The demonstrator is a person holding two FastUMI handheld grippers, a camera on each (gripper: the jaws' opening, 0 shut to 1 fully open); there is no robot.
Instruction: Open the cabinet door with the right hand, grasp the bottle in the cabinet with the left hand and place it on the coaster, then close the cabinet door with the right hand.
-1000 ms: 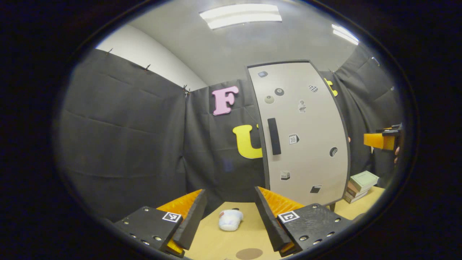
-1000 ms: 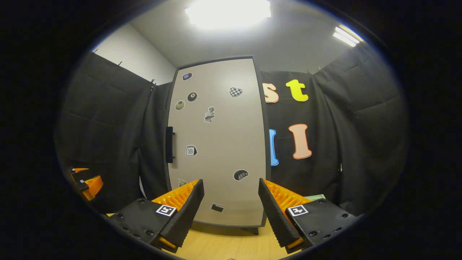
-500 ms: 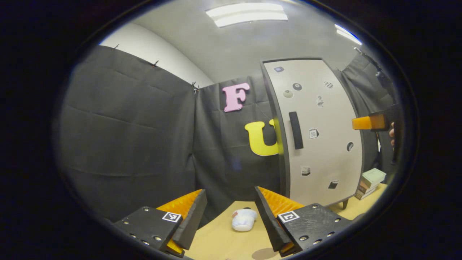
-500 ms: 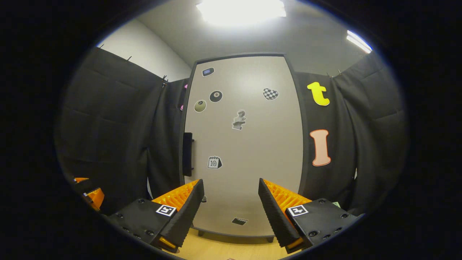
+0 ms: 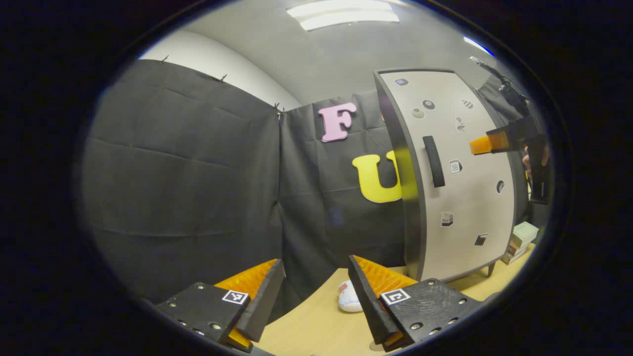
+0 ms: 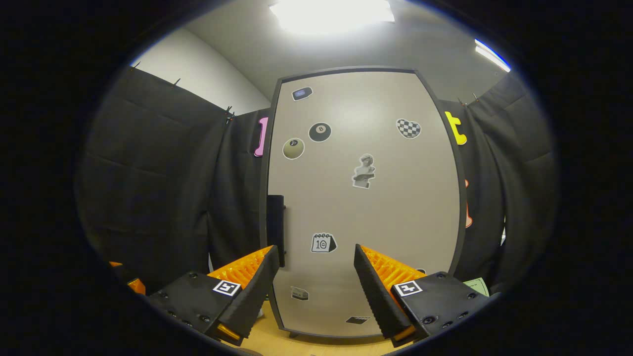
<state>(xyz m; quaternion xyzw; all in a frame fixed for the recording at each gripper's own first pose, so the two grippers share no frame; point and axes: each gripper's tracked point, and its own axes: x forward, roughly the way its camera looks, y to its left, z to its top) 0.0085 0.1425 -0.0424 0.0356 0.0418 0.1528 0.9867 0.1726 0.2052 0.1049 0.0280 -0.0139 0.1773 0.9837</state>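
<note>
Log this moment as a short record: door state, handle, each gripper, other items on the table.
cabinet door: closed, stickers on its front
handle: dark vertical bar at the door's left edge, not gripped
right gripper: open, facing the door, holding nothing
left gripper: open, holding nothing, over the table
white object: on the table beside the cabinet
stacked boxes: on the table, right of the cabinet

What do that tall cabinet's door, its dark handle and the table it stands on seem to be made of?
Cabinet door: probably painted or laminated board, since it is flat, matt beige with a dark edge and stickers lying smooth on it. Handle: a black bar, plastic or coated metal; the look leaves it open. Table: pale wood or wood-look laminate, with a smooth tan top.
</note>
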